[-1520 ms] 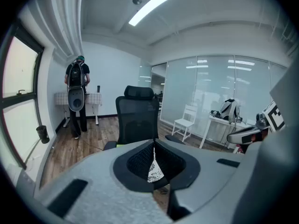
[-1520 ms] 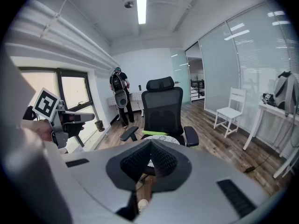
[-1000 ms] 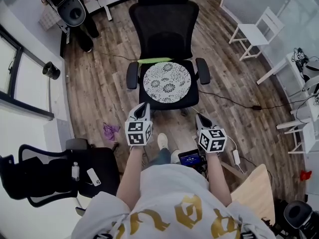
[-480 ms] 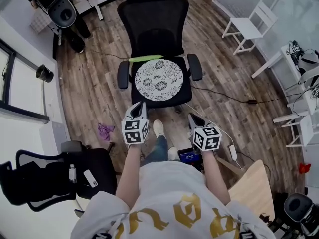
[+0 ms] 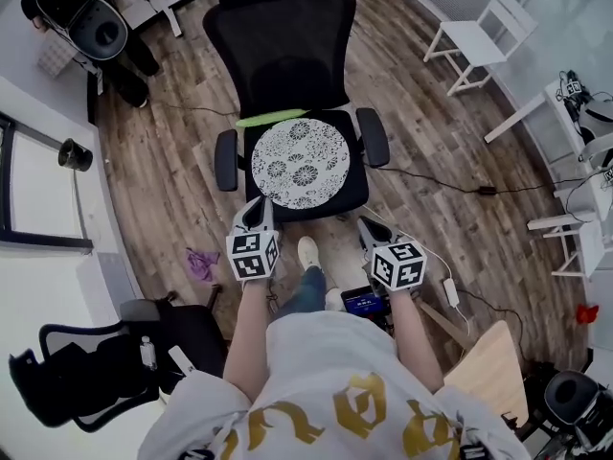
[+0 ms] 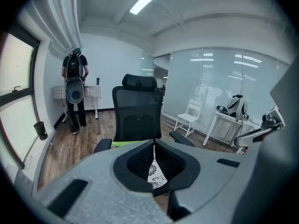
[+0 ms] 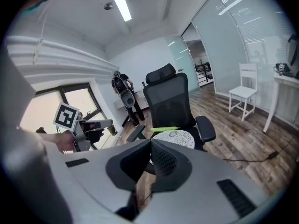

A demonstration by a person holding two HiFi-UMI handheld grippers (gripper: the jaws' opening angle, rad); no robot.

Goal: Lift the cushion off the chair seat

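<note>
A round white cushion with a dark flower print lies on the seat of a black mesh office chair. A green strip shows at the seat's back edge. My left gripper is shut and empty, just short of the seat's front left corner. My right gripper is shut and empty too, just off the front right corner. The cushion shows ahead in the right gripper view, and only a sliver of the cushion shows between the left jaws. The left gripper appears at the left of the right gripper view.
A person with a backpack device stands at the far left by a table. A white chair stands at the far right, a second black chair at the near left. Cables and a purple scrap lie on the wood floor.
Both grippers and the person have moved forward toward the chair. The grippers now sit close to the seat's front edge, and both stayed shut.
</note>
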